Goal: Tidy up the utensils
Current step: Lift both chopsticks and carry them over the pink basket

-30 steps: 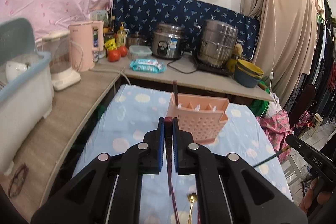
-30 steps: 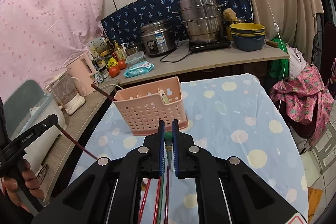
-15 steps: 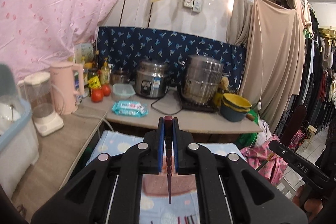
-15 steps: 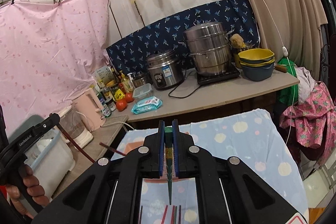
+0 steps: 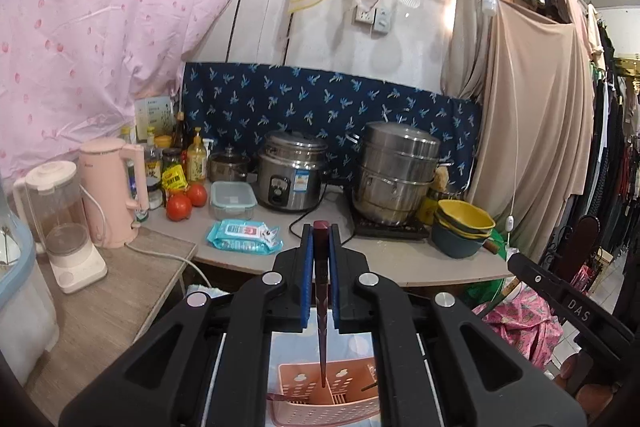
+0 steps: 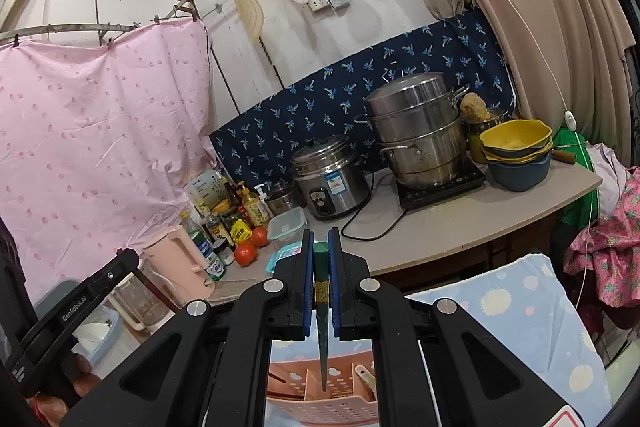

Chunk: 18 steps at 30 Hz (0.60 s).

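left tool [image 5: 321, 247]: black plastic arms, blue pads, silver round screws | right tool [image 6: 321, 251]: same black body, blue pads; white letters "DAS" on its side

Dark red chopstick [image 5: 321, 307] hung tip-down over pink perforated utensil caddy [image 5: 316, 397]; green chopstick [image 6: 322, 323] likewise, tip above its divided compartments, utensils already inside.

Home kitchen, rice cooker [image 5: 291, 175], steamer pot [image 5: 394, 171], kettle [image 5: 110, 193], condiment bottles [image 5: 176, 163]
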Each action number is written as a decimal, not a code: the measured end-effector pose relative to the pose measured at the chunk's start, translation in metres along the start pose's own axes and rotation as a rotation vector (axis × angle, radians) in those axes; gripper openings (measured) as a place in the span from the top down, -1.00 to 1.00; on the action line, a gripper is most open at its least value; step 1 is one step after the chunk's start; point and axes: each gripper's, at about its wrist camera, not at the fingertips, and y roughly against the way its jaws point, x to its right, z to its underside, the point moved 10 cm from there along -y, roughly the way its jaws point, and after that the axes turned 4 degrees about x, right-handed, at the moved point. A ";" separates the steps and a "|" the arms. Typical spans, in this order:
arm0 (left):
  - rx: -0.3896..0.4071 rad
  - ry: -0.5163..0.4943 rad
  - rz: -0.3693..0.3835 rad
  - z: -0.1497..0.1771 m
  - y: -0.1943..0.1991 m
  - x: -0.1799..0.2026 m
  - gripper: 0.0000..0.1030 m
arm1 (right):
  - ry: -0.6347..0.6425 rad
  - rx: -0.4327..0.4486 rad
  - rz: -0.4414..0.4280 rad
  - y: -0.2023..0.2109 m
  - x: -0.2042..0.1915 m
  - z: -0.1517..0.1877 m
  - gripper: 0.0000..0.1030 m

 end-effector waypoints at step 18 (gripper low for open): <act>-0.133 0.037 -0.049 0.062 -0.043 -0.025 0.43 | 0.000 -0.150 0.068 -0.045 0.031 0.077 0.46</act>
